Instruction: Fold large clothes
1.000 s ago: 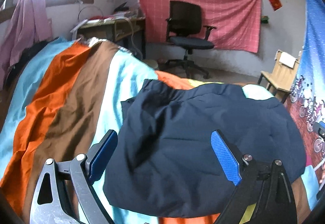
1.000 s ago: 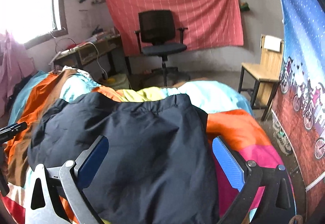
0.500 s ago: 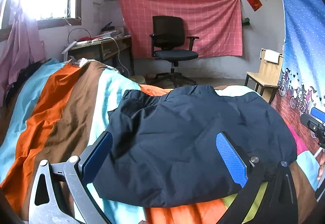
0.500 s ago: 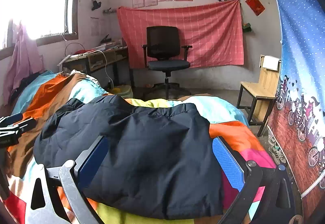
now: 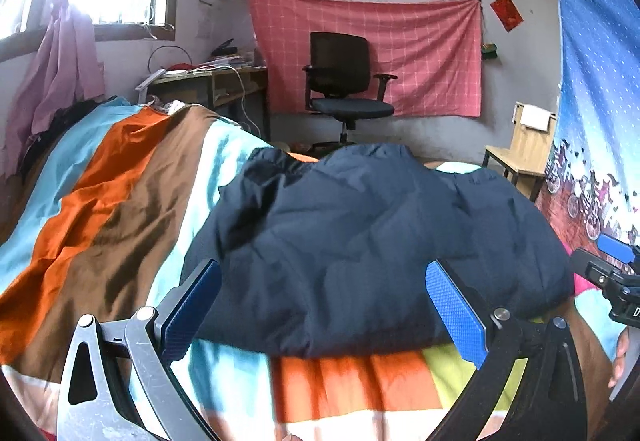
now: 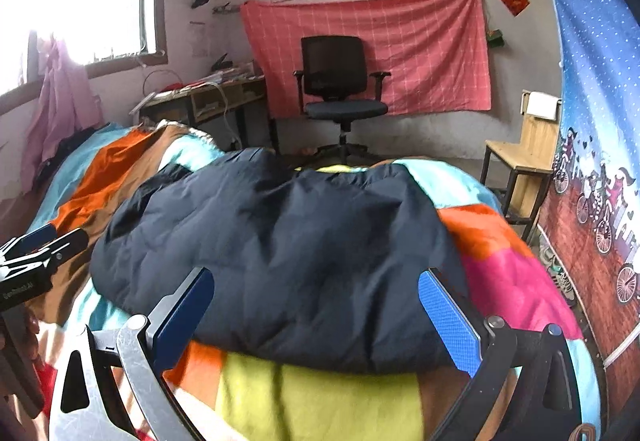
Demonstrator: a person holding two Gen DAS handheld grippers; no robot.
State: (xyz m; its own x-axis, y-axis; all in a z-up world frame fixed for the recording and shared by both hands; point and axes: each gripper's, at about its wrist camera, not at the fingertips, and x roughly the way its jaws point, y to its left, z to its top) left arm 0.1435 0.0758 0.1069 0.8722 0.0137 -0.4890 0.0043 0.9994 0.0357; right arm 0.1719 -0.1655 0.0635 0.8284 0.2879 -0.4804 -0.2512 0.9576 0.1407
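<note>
On the bed's striped blanket (image 5: 120, 177) lies a folded navy jacket (image 5: 360, 241), near the front edge. Left hand-held gripper (image 5: 320, 305) and right hand-held gripper (image 6: 316, 305) hover with fingers apart, holding nothing.

one navy jacket (image 5: 360, 241), two claws, one office chair (image 5: 344, 89), one wooden chair (image 5: 524, 149)

Both wrist views face across the jacket (image 5: 360, 241) toward the chair (image 6: 340, 89).

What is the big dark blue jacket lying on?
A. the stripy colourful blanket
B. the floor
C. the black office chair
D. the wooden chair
A: the jacket is spread over the blanket, whose orange, brown and light blue stripes show all round it; both chairs stand farther back in the room.
</note>
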